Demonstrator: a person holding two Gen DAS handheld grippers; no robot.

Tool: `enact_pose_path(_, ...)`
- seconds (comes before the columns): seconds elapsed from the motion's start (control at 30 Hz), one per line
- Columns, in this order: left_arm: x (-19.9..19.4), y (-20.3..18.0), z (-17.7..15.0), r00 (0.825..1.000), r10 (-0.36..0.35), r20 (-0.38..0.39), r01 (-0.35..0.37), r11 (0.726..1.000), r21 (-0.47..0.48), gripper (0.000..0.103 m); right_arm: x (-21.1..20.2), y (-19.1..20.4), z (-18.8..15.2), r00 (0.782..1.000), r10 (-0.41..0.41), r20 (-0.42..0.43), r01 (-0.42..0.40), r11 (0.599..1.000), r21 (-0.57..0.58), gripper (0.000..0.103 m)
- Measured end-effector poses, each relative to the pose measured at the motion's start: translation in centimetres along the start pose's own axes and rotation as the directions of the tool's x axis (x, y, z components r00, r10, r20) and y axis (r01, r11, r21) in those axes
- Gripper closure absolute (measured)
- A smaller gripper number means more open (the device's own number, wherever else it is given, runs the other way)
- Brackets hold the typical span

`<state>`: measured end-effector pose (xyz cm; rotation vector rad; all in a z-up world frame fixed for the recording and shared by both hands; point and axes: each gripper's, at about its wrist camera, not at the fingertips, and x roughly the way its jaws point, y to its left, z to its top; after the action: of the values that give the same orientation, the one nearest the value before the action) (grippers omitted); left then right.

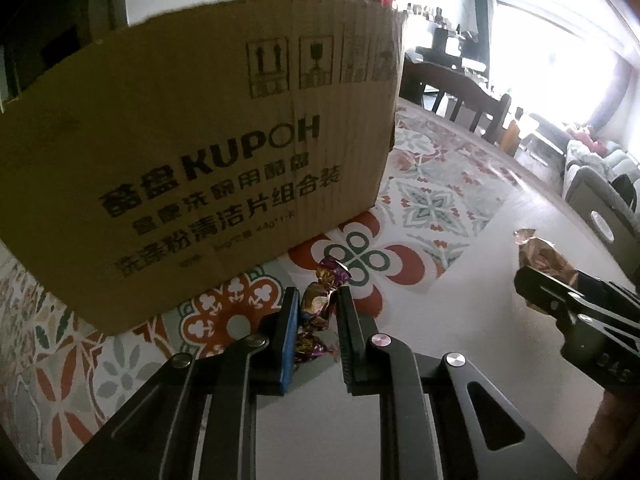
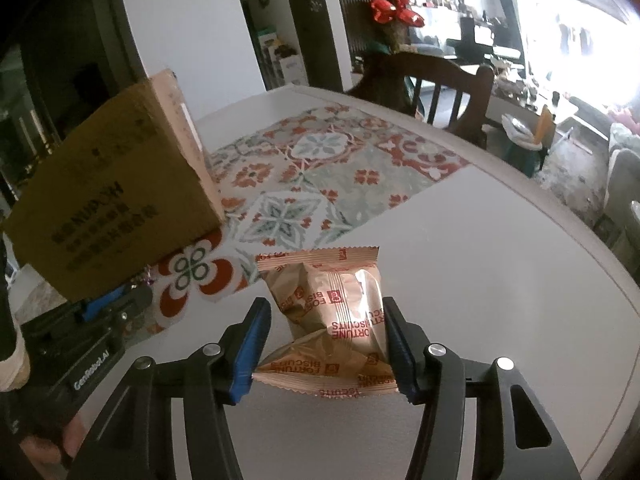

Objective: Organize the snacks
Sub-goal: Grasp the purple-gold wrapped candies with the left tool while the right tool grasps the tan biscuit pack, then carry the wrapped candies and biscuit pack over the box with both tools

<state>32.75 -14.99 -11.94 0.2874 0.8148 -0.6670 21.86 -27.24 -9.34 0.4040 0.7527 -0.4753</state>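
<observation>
Currently my left tongs (image 1: 316, 300) are pinching a foil-wrapped candy (image 1: 318, 300), purple and gold, both pads pressed against its twisted wrapper; one twisted end sticks out beyond the fingertips. Candy sits low over the patterned mat (image 1: 432, 204), just in front of the cardboard box (image 1: 192, 152); I cannot tell whether it is lifted off or touching the mat.

My right tongs (image 2: 324, 320) straddle a fortune biscuit packet (image 2: 332, 308), tan with red print. Right-hand pad lies against the packet's side; the rear crimped edge reaches the left-hand blue pad. The puffed body shows no clear squeeze, so contact looks light at best, and I read the tongs as spread about the packet, not gripping it. Packet lies on the bare white table (image 2: 500, 240), just off the mat's edge.

Box: brown corrugated, dark printed lettering and handling symbols on the near face, standing on the mat to the left of both tongs. In the left wrist view the right tongs (image 1: 532, 292) appear at the right edge with the packet (image 1: 540, 256) between the fingers. In the right wrist view the left tongs (image 2: 116, 300) show at the left, by the box's lower corner.

Beyond the table: a dark wooden chair (image 2: 452, 88), a red bow (image 2: 396, 8), bright window glare
</observation>
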Motion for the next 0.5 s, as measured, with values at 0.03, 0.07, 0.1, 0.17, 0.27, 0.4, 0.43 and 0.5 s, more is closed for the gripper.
enact_pose_path(0.03,-0.5,0.0,0.0,1.0,-0.001,0.005,0.001,1.0,-0.005,0.084,-0.2,0.1,0.1,1.0,0.005,0.007,-0.004,1.0,-0.005,0.047)
enact_pose_path(0.07,-0.8,0.0,0.1,1.0,0.0,0.008,0.0,1.0,-0.008,0.084,-0.5,0.2,0.2,1.0,0.009,0.014,-0.009,1.0,-0.009,0.047)
enact_pose_path(0.1,-1.1,0.0,0.2,1.0,0.003,0.013,-0.003,1.0,-0.01,0.084,-0.6,0.3,0.3,1.0,0.015,0.019,-0.015,1.0,-0.012,0.047)
enact_pose_path(0.17,-2.0,-0.1,0.2,1.0,0.008,0.026,-0.008,1.0,-0.016,0.084,-0.9,0.6,0.4,0.999,0.027,0.027,-0.026,0.999,-0.019,0.047)
enact_pose_path(0.27,-3.4,-0.3,0.4,0.999,0.011,0.046,-0.011,1.0,-0.019,0.084,-1.6,0.8,0.5,0.998,0.045,0.04,-0.044,0.999,-0.026,0.047)
enact_pose_path(0.4,-5.2,-0.6,0.4,0.997,0.021,0.077,-0.02,1.0,-0.019,0.084,-2.7,1.1,0.7,0.996,0.072,0.061,-0.07,0.997,-0.04,0.047)
enact_pose_path(0.43,-5.7,-0.6,0.5,0.996,0.022,0.083,-0.021,1.0,-0.02,0.084,-2.9,1.2,0.7,0.995,0.078,0.066,-0.076,0.996,-0.043,0.047)
enact_pose_path(0.5,-6.6,-0.7,0.5,0.995,0.026,0.099,-0.023,0.999,-0.024,0.084,-3.4,1.6,0.8,0.992,0.095,0.08,-0.091,0.994,-0.059,0.047)
